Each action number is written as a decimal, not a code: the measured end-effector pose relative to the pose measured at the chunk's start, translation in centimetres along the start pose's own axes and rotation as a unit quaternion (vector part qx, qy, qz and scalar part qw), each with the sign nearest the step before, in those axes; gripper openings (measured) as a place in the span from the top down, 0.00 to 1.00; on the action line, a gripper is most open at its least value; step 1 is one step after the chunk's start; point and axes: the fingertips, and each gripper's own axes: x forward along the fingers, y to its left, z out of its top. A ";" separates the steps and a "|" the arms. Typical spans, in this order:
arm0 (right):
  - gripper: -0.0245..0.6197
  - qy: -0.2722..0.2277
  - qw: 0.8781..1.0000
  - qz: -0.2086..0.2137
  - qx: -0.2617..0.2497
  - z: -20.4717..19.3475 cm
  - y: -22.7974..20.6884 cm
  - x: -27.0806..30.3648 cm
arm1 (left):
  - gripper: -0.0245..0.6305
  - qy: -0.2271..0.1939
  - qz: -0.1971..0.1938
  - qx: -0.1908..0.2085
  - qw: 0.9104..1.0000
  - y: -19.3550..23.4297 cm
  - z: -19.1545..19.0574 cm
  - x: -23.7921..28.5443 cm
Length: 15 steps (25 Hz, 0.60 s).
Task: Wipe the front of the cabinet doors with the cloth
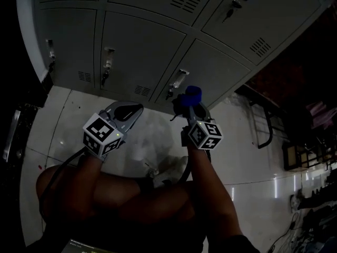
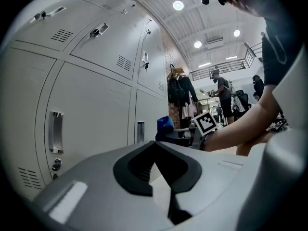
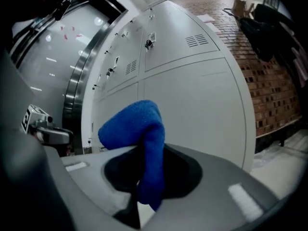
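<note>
Cloth [image 3: 137, 124] upright, tip drooping left, clamped in right gripper [image 3: 144, 177]; left gripper [image 2: 159, 167] closed, empty

Left tongs [image 2: 156, 150] closed, empty, cabinet doors [image 2: 91, 109] alongside, cloth [image 2: 164, 124] beyond

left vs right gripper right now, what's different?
Right gripper fingers pinch the blue cloth; left gripper fingers are closed on nothing. In the head view, right gripper is up at the cabinet doors; left gripper sits short, over floor. Both point at the doors.
</note>
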 end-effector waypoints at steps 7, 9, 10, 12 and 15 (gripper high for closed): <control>0.85 0.011 0.993 0.114 -0.001 0.4 8.8 -2.3 | 0.95 0.003 0.003 0.010 1.000 -0.3 0.1 -0.2; 0.85 0.015 0.990 0.140 -0.001 0.4 10.7 -3.3 | 0.95 0.003 0.002 0.010 1.000 -0.5 0.1 -0.3; 0.85 0.016 0.989 0.147 0.001 0.4 11.3 -3.7 | 0.95 0.003 0.002 0.010 1.000 -0.5 0.1 -0.3; 0.85 0.013 0.988 0.155 -0.003 0.3 12.0 -4.1 | 0.95 0.004 0.001 0.009 1.000 -0.4 0.0 -0.2; 0.85 0.010 0.987 0.158 -0.001 -0.3 12.1 -3.7 | 0.95 0.004 0.001 0.008 1.000 -0.2 -0.2 -0.2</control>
